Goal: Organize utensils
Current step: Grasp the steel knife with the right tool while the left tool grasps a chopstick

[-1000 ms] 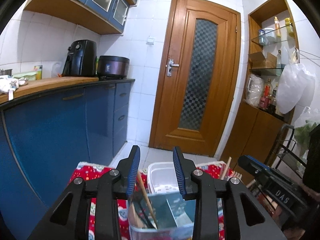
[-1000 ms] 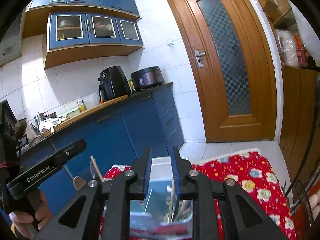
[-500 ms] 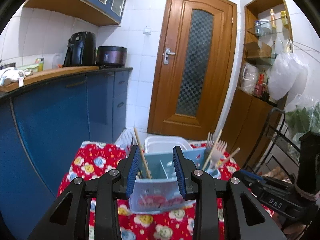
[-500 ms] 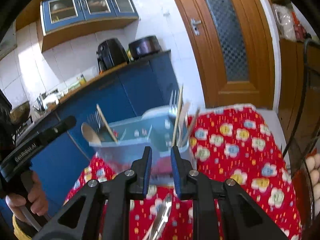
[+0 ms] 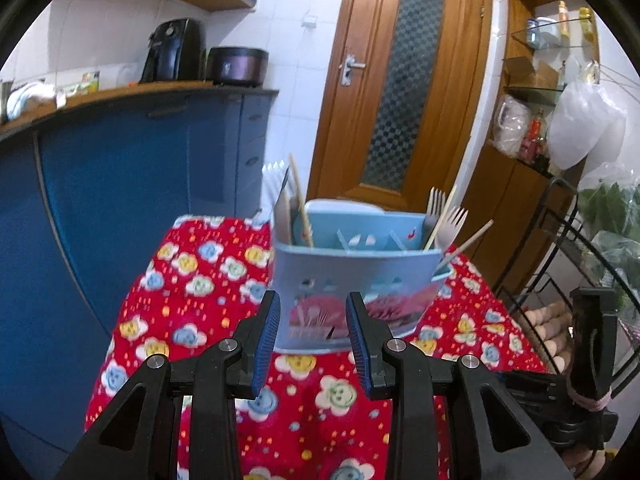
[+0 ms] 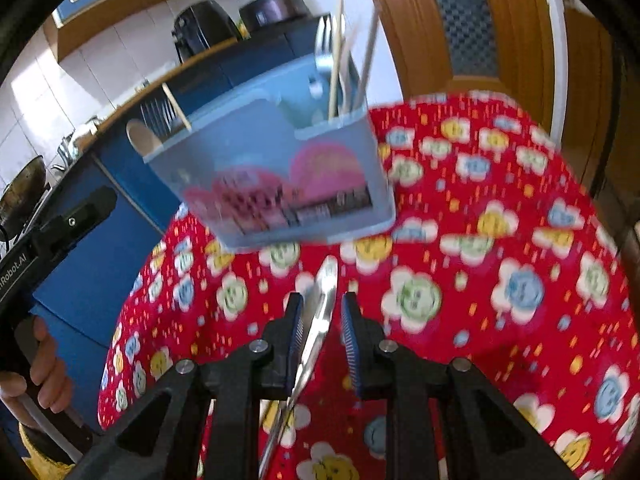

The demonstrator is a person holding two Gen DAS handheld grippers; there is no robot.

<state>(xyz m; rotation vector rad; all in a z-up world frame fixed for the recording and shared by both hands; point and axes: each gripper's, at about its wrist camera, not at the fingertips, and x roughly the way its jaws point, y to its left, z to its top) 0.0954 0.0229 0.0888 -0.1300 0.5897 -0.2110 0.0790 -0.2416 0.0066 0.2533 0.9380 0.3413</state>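
A light blue utensil caddy [image 5: 356, 276] stands on the red flowered tablecloth [image 5: 192, 280]. It holds forks [image 5: 452, 220] and chopsticks [image 5: 300, 200], and in the right wrist view a wooden spoon [image 6: 142, 136] at its left end. My left gripper [image 5: 313, 298] hovers open just in front of the caddy with nothing between its fingers. A shiny metal utensil [image 6: 320, 320] lies on the tablecloth [image 6: 500, 240] in front of the caddy [image 6: 272, 168]. My right gripper [image 6: 322, 300] is low over it, jaws narrowly apart on either side, pads not pressing it.
Blue kitchen cabinets [image 5: 120, 168] run along the left and a wooden door [image 5: 400, 92] stands behind. A wire rack with eggs [image 5: 552, 320] is close on the right. A hand [image 6: 44, 364] holds the left gripper's handle at the table's left edge.
Both grippers have come down and tipped toward the table. The caddy now sits ahead of the fingers instead of under them. The metal utensil has come between the right jaws.
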